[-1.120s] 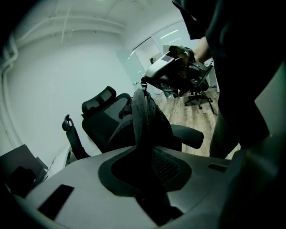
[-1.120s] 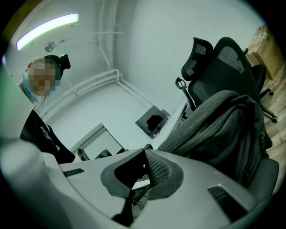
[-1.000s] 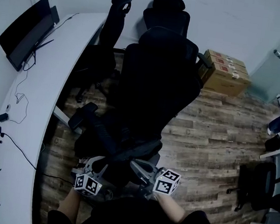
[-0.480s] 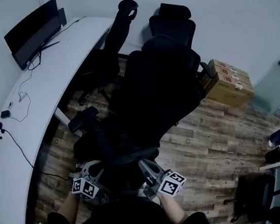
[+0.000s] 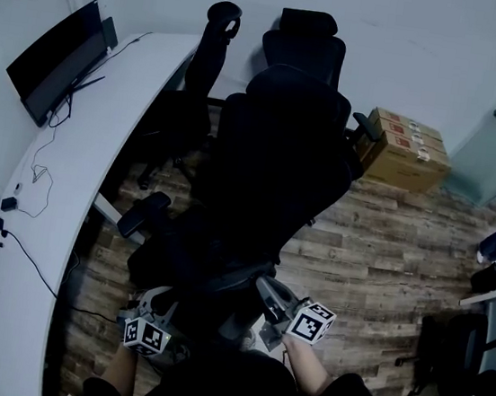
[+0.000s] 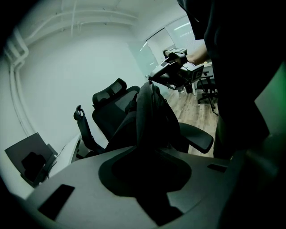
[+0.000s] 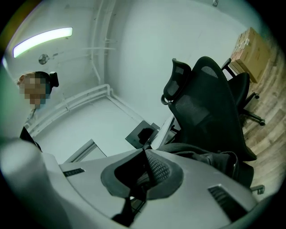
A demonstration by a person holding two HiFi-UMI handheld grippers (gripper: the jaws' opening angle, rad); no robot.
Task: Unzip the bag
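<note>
Left hand-held gripper (image 5: 164, 305) sits low in front of the person, just left of the body. Its marker cube faces the camera and its jaws point forward at the seat of a black office chair (image 5: 275, 164). The left forearm (image 5: 119, 368) comes up from the bottom edge of the head view, bent close to the torso. The right hand-held gripper (image 5: 263, 287) is a little higher and further right, angled up and to the left, with the right hand (image 6: 197, 55) gripping it from behind.

The bag (image 6: 152, 118) is black and soft. It stands upright between the two tools at the front of the chair's seat, though in the head view it is hard to tell from the dark chair. In the right gripper view its top is creased grey-black fabric with what looks like a zip (image 7: 232, 167) along one edge.

The left jaws are closed on the lower part of the bag, and the fabric rises straight out of the jaw gap. The right jaws are together, their pads meeting on a thin dark bit of the bag at its top. The left gripper view shows that tool's tips touching the bag's upper edge.

A white curved table (image 5: 79, 170) with a monitor (image 5: 53, 58) stands to the left, apart from the bag.
</note>
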